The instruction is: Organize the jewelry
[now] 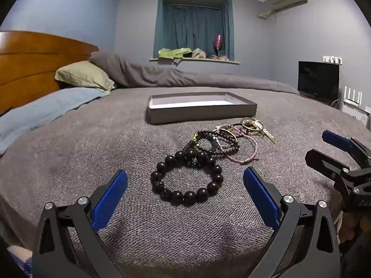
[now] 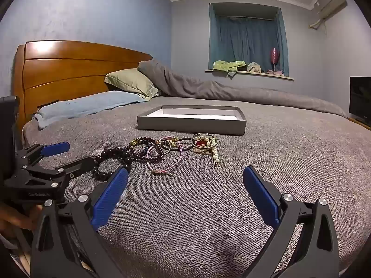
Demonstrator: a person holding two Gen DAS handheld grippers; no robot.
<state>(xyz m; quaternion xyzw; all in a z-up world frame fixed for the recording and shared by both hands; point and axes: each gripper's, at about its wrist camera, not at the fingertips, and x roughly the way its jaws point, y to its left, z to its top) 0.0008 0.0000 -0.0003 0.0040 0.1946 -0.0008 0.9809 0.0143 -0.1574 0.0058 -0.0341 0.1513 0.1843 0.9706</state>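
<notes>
Both tools are released, with the jaws standing wide and nothing between the pads. The left tool [image 1: 185,185] hangs low over the bed [image 1: 69,162], and the big dark bead bracelet [image 1: 186,177] lies on the blanket just ahead, between its two fingers but not touched. The right tool [image 2: 185,185] points at bare blanket, and the jewelry is a little further from it.

The jewelry lies in one heap in the middle of the bed: the big bead bracelet, then smaller bead bracelets [image 1: 215,141], a pink cord bracelet [image 2: 165,162], a pearl hairpin [image 2: 215,155] and gold bangles [image 1: 251,125]. The grey tray [image 1: 201,113] stands just behind the heap, toward the far edge of the bed, and it looks empty.

I think the danger is in the tangle. The big bracelet overlaps a smaller beaded one, so a lift could drag its neighbours along and drop them on the blanket. The round beads may also roll out of the flat pads. The blanket is soft, so pressing down could catch cloth together with the beads.
</notes>
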